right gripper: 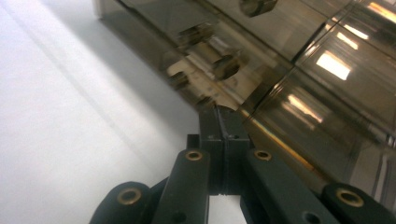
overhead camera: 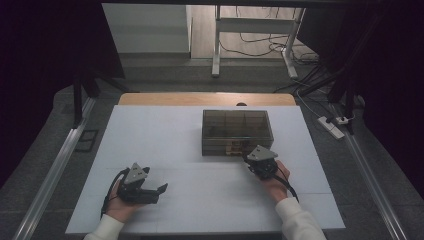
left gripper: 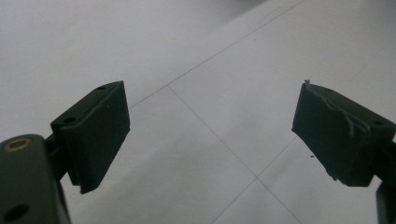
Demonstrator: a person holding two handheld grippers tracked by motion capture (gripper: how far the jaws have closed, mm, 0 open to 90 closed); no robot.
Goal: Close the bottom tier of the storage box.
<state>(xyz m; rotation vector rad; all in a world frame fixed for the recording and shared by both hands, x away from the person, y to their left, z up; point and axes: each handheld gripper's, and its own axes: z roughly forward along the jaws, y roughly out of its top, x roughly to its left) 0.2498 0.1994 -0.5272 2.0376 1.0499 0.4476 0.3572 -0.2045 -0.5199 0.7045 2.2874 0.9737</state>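
A smoky, see-through plastic box (overhead camera: 237, 131) with inner compartments stands on the white table (overhead camera: 165, 145), right of centre. My right gripper (overhead camera: 248, 159) is at the box's near front edge, its tips against the wall. In the right gripper view its jaws are pressed together with nothing between them, the tips (right gripper: 220, 114) at the foot of the box (right gripper: 299, 70), where small tan parts show through the wall. My left gripper (overhead camera: 161, 190) rests low at the table's near left, pointing right. Its pads (left gripper: 100, 133) stand wide apart over bare table.
The table's far edge shows a wooden strip (overhead camera: 205, 98). Behind it stand a white desk frame (overhead camera: 252, 35) and loose cables on the floor. A power strip (overhead camera: 332, 126) lies beyond the right edge. Metal rails (overhead camera: 55, 170) run along both sides.
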